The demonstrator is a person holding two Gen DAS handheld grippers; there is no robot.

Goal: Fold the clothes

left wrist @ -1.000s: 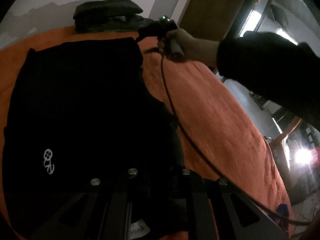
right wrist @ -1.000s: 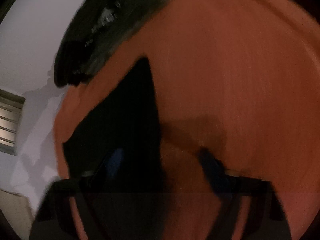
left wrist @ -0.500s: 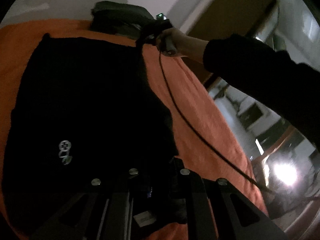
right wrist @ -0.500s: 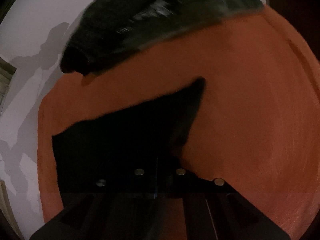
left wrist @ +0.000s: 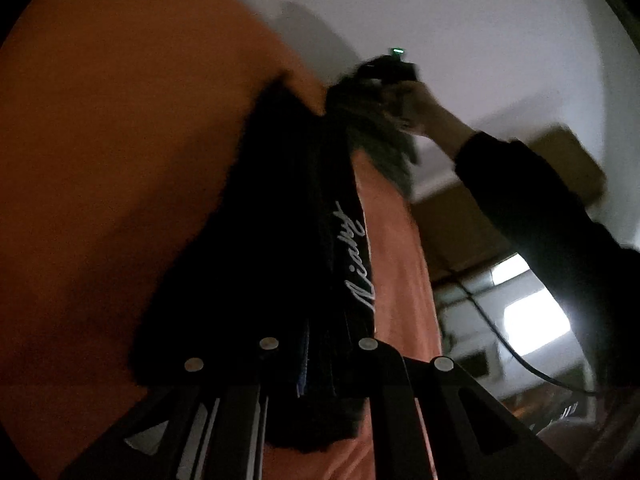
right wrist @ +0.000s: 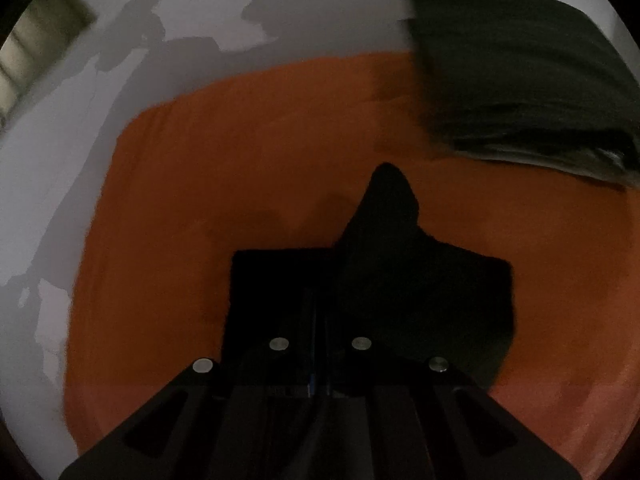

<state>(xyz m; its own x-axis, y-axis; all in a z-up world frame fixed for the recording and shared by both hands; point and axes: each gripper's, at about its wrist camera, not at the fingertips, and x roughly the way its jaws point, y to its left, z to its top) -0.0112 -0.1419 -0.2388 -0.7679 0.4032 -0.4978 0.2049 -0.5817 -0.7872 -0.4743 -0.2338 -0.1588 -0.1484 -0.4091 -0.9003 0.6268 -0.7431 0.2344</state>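
- Nearest in the left wrist view, the left gripper (left wrist: 316, 364) is seen clenched on the black garment (left wrist: 276, 240); its jaws have just been closing, with the cloth bunched between them.
- From those jaws, the garment is stretched away as a narrow, gathered band lifted above the orange cover (left wrist: 100, 160), with white script lettering (left wrist: 358, 264) shown along its right edge.
- Nearest in the right wrist view, the right gripper (right wrist: 320, 360) is seen clamped on the same garment (right wrist: 400, 280); its jaws have just been closing, and dark cloth is pinched between them.
- Beyond the right fingers, the garment is seen hanging in a dark sheet, with one corner poking up in a point above the rest.
- Below and around the garment, the orange cover (right wrist: 240, 160) is spread.
- Farther off, in the left view, the person's right hand (left wrist: 424, 108) is wrapped round the other gripper's handle, a dark sleeve (left wrist: 560, 232) behind it and a cable (left wrist: 500, 336) trailing down.
- A dark folded pile (right wrist: 520, 80) is lying at the far right of the cover, apart from the held garment.
- Farthest, a pale wall (right wrist: 280, 8) is seen, crossed by shadows.
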